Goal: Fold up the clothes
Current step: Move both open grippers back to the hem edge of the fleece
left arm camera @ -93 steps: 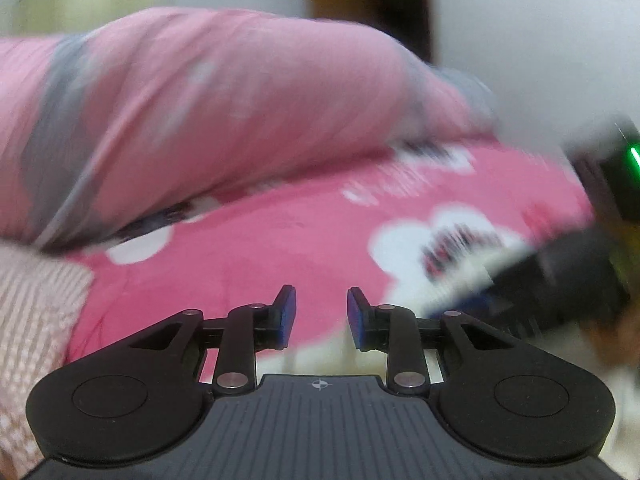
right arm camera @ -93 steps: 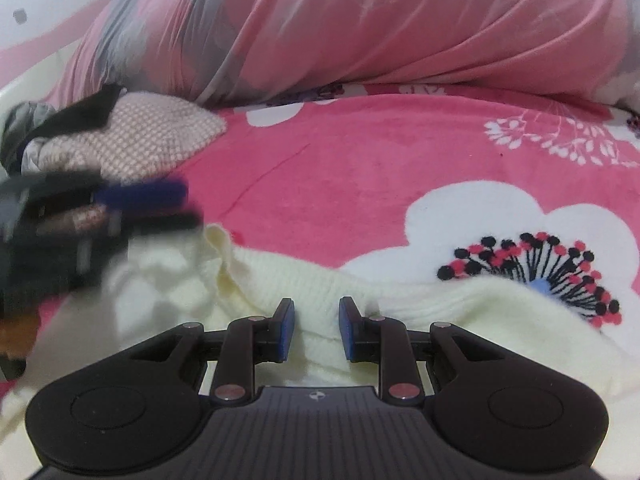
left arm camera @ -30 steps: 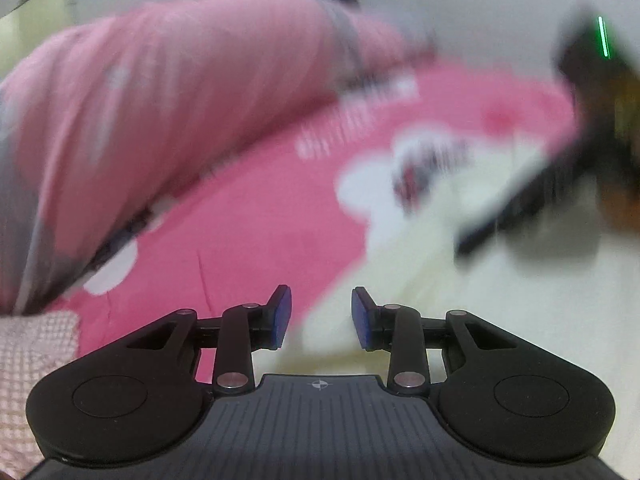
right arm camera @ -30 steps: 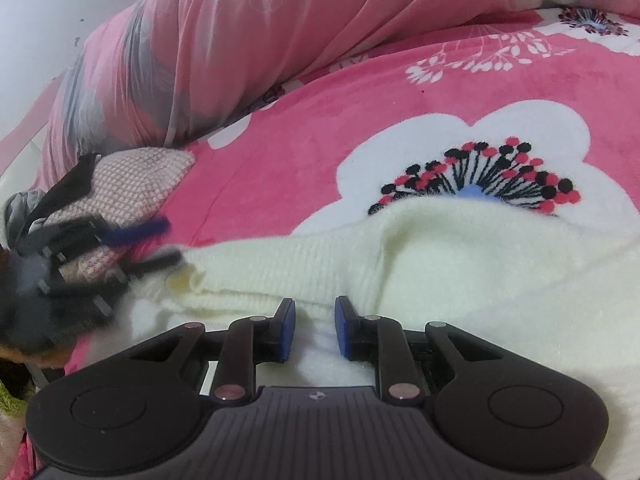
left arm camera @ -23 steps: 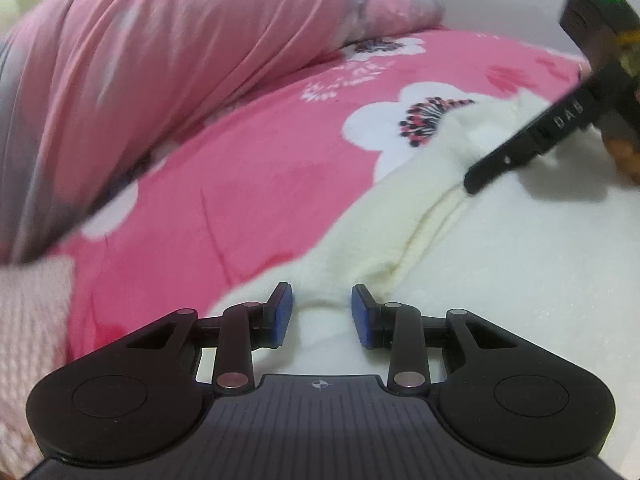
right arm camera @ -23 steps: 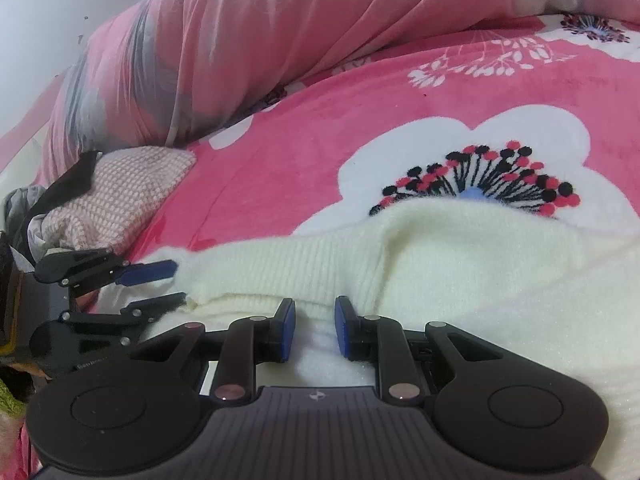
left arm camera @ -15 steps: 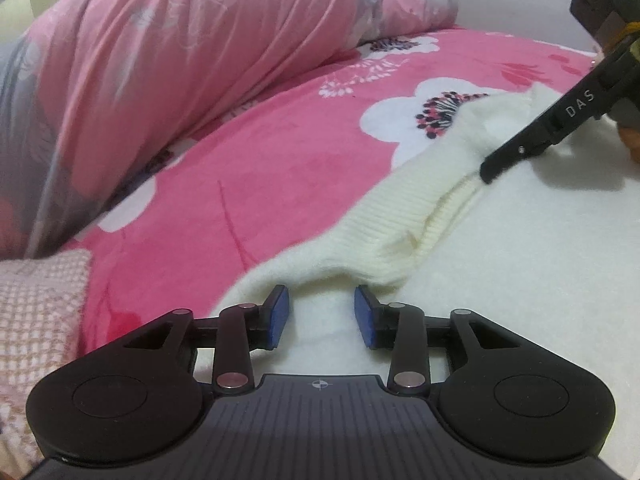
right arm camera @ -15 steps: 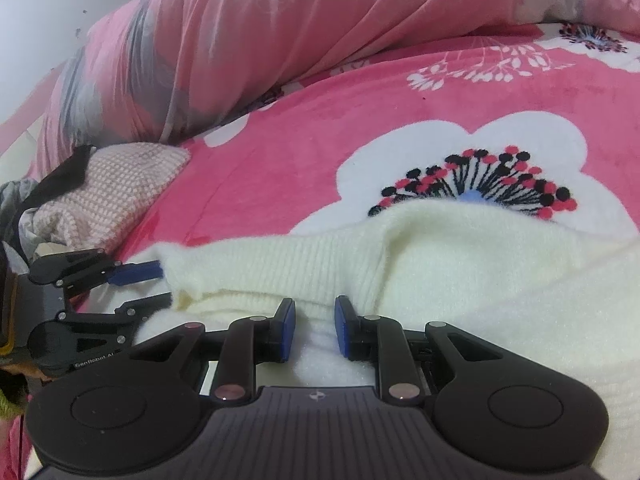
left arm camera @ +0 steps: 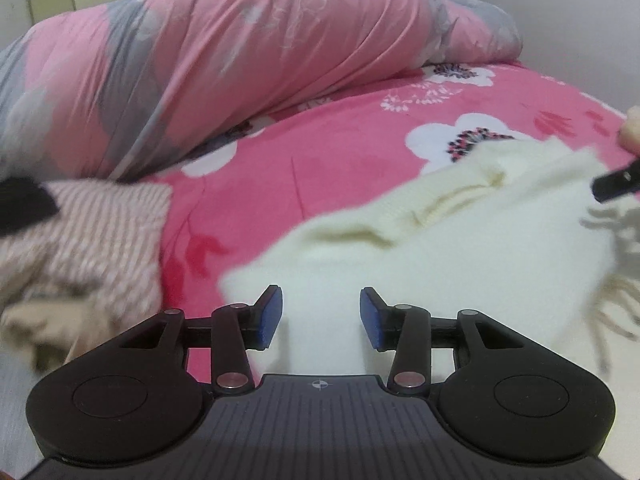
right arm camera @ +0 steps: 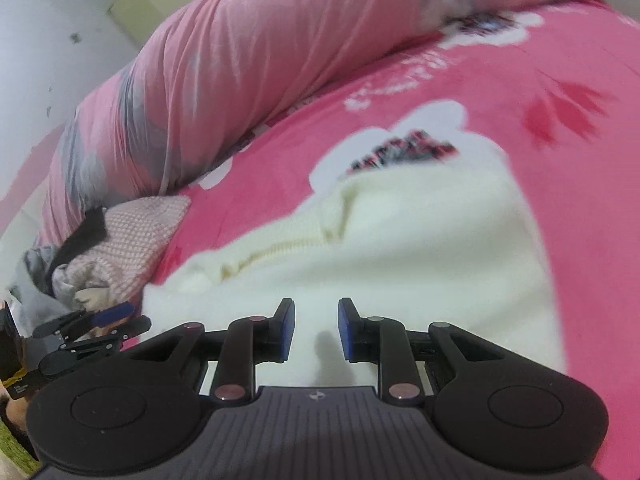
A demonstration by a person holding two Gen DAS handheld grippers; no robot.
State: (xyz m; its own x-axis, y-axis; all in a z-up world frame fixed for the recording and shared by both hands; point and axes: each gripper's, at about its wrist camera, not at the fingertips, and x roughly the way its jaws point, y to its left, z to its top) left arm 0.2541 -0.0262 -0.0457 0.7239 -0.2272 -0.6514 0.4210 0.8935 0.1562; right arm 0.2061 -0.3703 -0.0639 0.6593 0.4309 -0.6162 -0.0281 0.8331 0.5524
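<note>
A cream knitted sweater [left arm camera: 460, 248] lies spread on the pink flowered blanket [left arm camera: 340, 160], its ribbed collar at the far side; it also shows in the right wrist view [right arm camera: 400, 248]. My left gripper [left arm camera: 321, 316] is open and empty, just above the sweater's near left part. My right gripper [right arm camera: 316, 330] is open and empty over the sweater's near edge. The left gripper also shows at the left edge of the right wrist view [right arm camera: 116, 322], beside the sweater's left corner. The right gripper's tip shows at the right edge of the left wrist view [left arm camera: 616, 178].
A rolled pink and grey quilt [left arm camera: 240, 60] lies along the far side of the bed. A pile of other clothes, with a pink checked piece [left arm camera: 92, 232] on top, sits to the left of the sweater, and shows in the right wrist view [right arm camera: 132, 240].
Both grippers have pulled back from the sweater's collar toward its near edge and risen. Both stay open and empty. The sweater lies flatter.
</note>
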